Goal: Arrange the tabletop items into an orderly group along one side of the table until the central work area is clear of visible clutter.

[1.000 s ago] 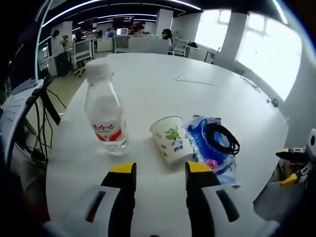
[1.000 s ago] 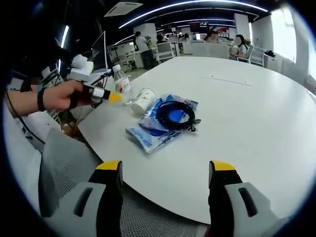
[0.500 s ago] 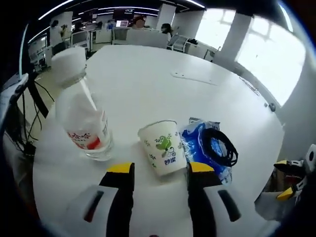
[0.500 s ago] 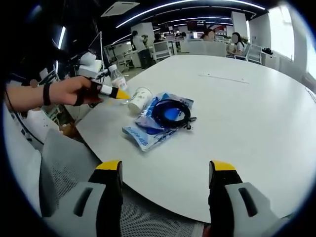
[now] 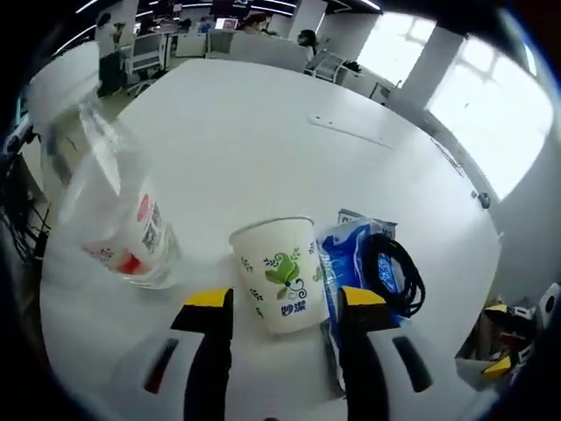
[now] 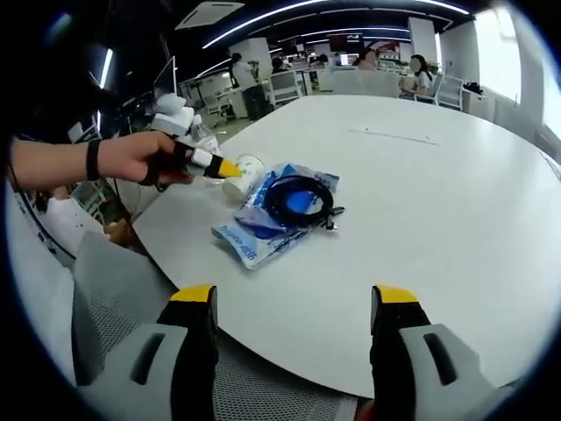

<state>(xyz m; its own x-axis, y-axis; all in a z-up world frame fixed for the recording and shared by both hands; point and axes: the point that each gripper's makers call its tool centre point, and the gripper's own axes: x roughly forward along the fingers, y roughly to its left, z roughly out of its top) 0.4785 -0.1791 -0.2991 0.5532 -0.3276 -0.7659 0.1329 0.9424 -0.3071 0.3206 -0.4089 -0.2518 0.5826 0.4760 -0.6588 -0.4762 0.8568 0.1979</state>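
A smooth white round table [image 5: 263,114] carries a small cluster near its edge. The paper cup [image 5: 274,272], tapered, white with green printed leaves, stands upright between the yellow-tipped jaws of the left gripper [image 5: 285,303], which are spread wide on either side of it, not visibly pressing. Beside it stands a clear plastic water bottle [image 5: 110,202] with a red-and-white label and white cap. On the cup's other side lies a crinkled blue plastic packet [image 6: 272,215] with a coiled black cable [image 6: 294,200] on top. The right gripper [image 6: 294,307] hovers at the table edge, jaws wide apart, holding nothing. A person's hand [image 6: 131,158], wearing a dark wristband, holds the left gripper level.
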